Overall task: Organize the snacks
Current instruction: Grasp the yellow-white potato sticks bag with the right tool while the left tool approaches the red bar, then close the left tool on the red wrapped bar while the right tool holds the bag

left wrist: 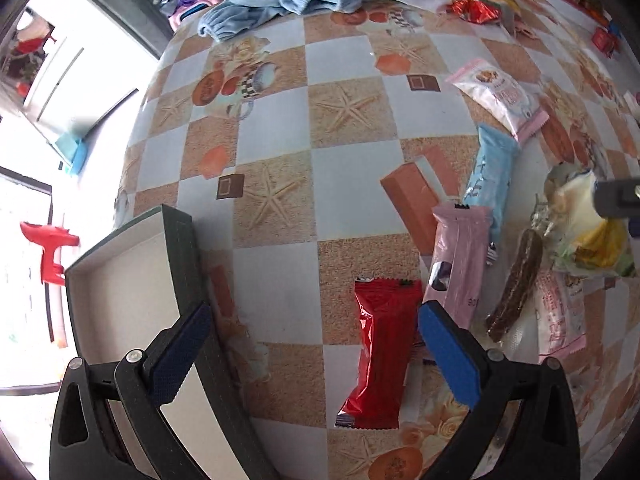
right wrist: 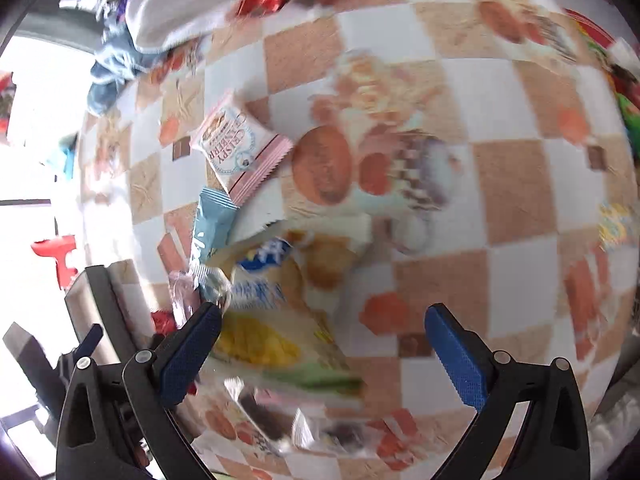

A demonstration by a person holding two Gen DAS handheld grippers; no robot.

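Blue-padded fingers of the left hand-held gripper are seen spread wide and released, with nothing between them but the desk and a red snack packet. At the desk's left edge, partly under the left finger, an open dark-walled box is shown, pale inside and without contents in the visible part. The red snack packet lies flat just right of the box, its long axis running away from the camera, tilted slightly. Just beside it a pink snack packet is laid in nearly the same direction, its near end hidden behind the right finger. Beyond that, a light blue snack packet points toward the desk's far edge, and a white-and-pink cracker packet lies farther off, angled across. A brown snack stick in clear wrap is seen to the right. At the right edge of this view, a yellow-and-white snack bag lies beside a grey part of the other tool.

From the right wrist, which is motion-blurred, the right hand-held gripper is likewise shown open, with the yellow-and-white snack bag lying between its fingers, near the left one; contact cannot be told. The red and pink packets are hardly visible there.
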